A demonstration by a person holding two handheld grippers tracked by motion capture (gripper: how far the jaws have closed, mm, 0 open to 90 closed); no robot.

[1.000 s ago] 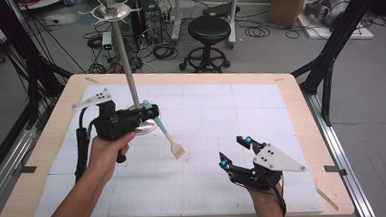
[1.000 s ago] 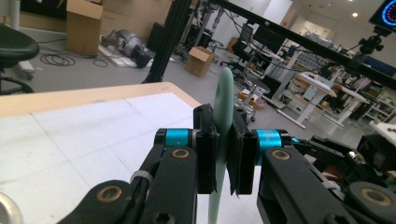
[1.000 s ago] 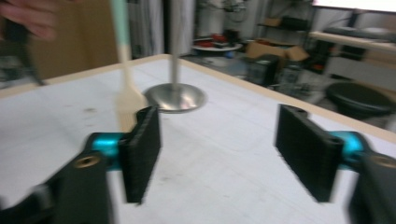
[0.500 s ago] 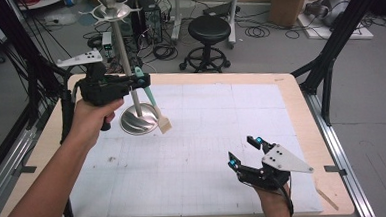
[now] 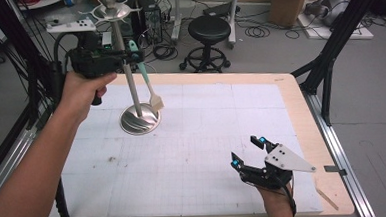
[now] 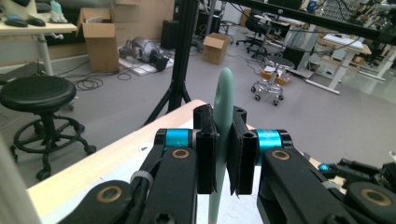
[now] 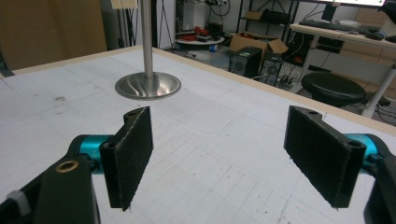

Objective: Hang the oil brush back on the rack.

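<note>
Prob. a lab: floor cables (image 5: 257, 32), cardboard boxes (image 6: 100, 39), desks (image 6: 348, 49).

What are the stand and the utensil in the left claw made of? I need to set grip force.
Stand: polished metal, likely steel, with mirror streaks on its round base. Utensil: matte pale-green handle, probably silicone or plastic, and a tan end that looks like wood or bristle, hard to tell which. Left claw is clamped on the handle.

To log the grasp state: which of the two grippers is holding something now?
The left gripper, raised beside the metal stand, clamps the mint-green brush by its handle. The right gripper is open and empty.
</note>
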